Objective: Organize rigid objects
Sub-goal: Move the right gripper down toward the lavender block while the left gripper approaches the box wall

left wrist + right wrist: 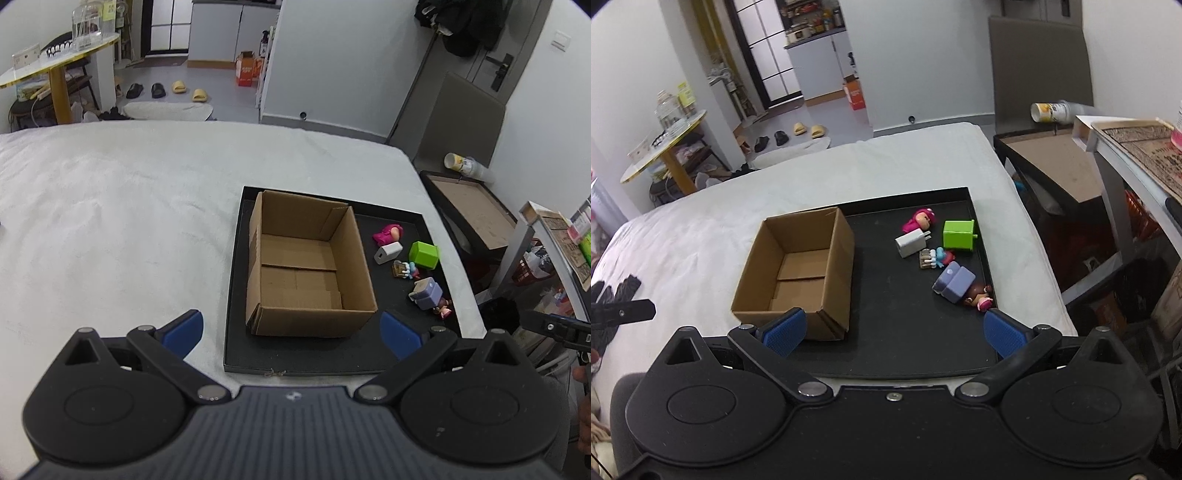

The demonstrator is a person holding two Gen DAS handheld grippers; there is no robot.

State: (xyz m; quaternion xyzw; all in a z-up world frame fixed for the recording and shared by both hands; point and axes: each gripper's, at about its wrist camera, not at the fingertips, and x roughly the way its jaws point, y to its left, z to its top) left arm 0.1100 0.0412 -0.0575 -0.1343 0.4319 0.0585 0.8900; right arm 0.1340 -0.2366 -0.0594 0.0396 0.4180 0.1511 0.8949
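Note:
An open, empty cardboard box (306, 266) (798, 269) stands on the left half of a black tray (306, 354) (897, 332) on the white bed. To its right lie a pink doll (387, 233) (919, 219), a white charger plug (387, 253) (911, 242), a green cube (424, 254) (958, 234), a small blue-and-pink figure (406, 270) (936, 258) and a lilac block with a brown doll (428, 293) (956, 284). My left gripper (291, 332) hangs open before the box's near wall. My right gripper (894, 334) is open over the tray's near part, holding nothing.
The white bed (110, 221) spreads wide to the left. A dark side table (1052, 162) with a tipped cup (1052, 110) stands right of the bed, and a shelf (1126, 147) beyond it. Black gloves (613, 295) lie at the bed's left.

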